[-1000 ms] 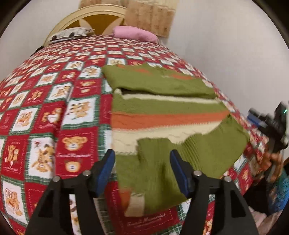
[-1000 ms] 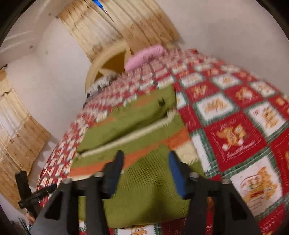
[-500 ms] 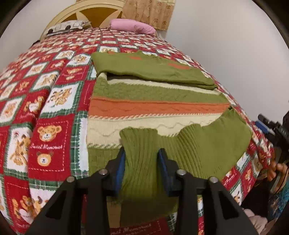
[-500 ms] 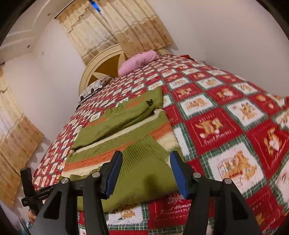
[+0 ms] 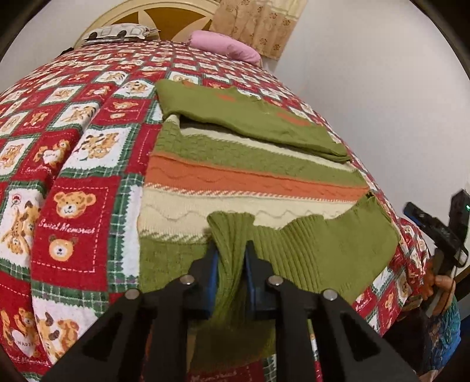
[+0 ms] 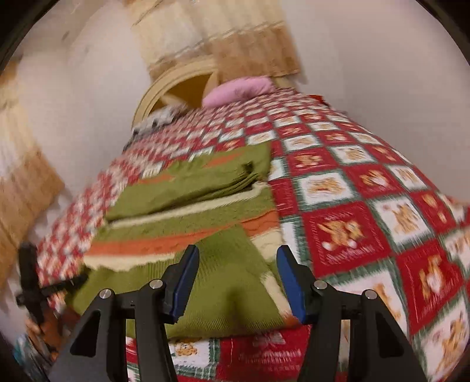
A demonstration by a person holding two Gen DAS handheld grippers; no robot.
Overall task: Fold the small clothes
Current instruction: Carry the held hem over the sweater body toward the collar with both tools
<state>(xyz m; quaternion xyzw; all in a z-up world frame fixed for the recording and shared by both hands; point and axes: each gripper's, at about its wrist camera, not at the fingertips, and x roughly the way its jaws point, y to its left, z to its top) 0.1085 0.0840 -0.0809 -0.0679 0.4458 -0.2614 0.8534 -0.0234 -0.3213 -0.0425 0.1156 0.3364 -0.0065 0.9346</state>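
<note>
A knitted sweater (image 5: 249, 176) with green, orange and cream stripes lies flat on the bed, one green sleeve (image 5: 249, 117) folded across its far end. Its near green ribbed part (image 5: 323, 244) is folded up over the cream stripe. My left gripper (image 5: 230, 249) is closing on a bunched ridge of this ribbed fabric, and both blue pads press on it. The right wrist view is blurred. There my right gripper (image 6: 238, 252) hangs open just above the same green ribbed part (image 6: 223, 282) of the sweater (image 6: 182, 205), with nothing pinched.
The bedspread (image 5: 73, 205) is red, white and green with teddy-bear squares. A pink pillow (image 5: 226, 47) and a patterned pillow (image 5: 117, 31) lie by the round headboard (image 5: 147, 11). The bed's edge drops off near a white wall. A hand (image 5: 440, 282) holding the other gripper shows at the right.
My left jaws have drawn together from wide open onto the green ribbed fabric, gathering it into a ridge. The right gripper stays open while its view has tilted and blurred.
</note>
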